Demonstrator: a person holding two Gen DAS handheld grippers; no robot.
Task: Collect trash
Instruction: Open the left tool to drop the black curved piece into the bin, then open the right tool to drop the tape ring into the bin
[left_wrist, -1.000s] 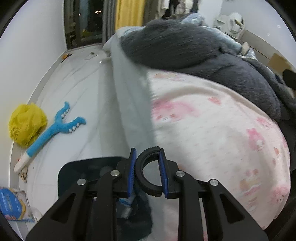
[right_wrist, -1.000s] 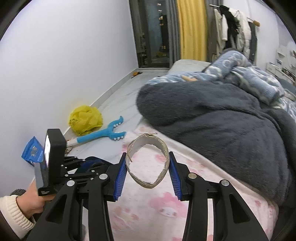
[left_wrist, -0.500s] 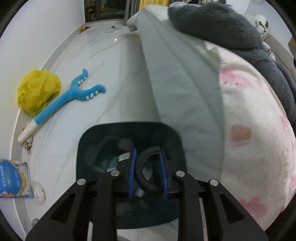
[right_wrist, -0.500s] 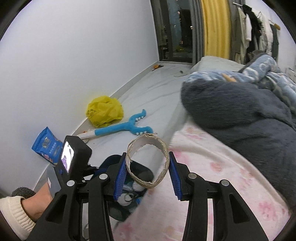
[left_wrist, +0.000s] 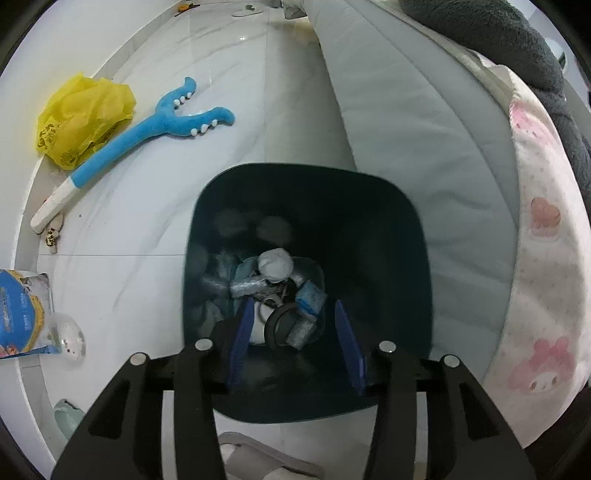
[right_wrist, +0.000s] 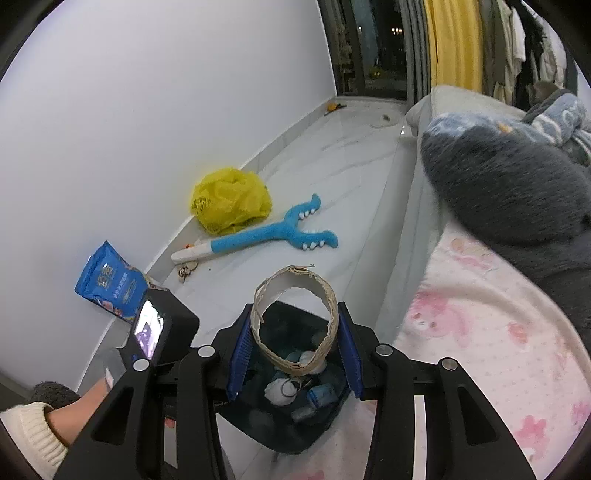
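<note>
A dark teal bin (left_wrist: 306, 173) stands on the floor beside the bed, with several wrapped scraps in it. My left gripper (left_wrist: 292, 305) hangs straight above it, its jaws opening and nothing between the blue pads. A black ring (left_wrist: 279, 326) lies loose on the trash in the bin. My right gripper (right_wrist: 293, 310) is shut on a torn cardboard ring (right_wrist: 295, 272), held upright over the near side of the bin (right_wrist: 295, 439). In the right wrist view a hand with a cream sleeve (right_wrist: 44, 424) holds the left gripper's body.
A yellow plastic bag (left_wrist: 81, 118) and a blue plush toy (left_wrist: 147, 129) lie on the white floor by the wall. A blue packet (left_wrist: 20, 314) leans lower left. The bed with its pink sheet (left_wrist: 543, 295) and a grey blanket (right_wrist: 509, 192) fills the right.
Both grippers swung from the bed to above the bin. The left one let go of the black ring, which now lies in the bin. The right one still grips the cardboard ring.
</note>
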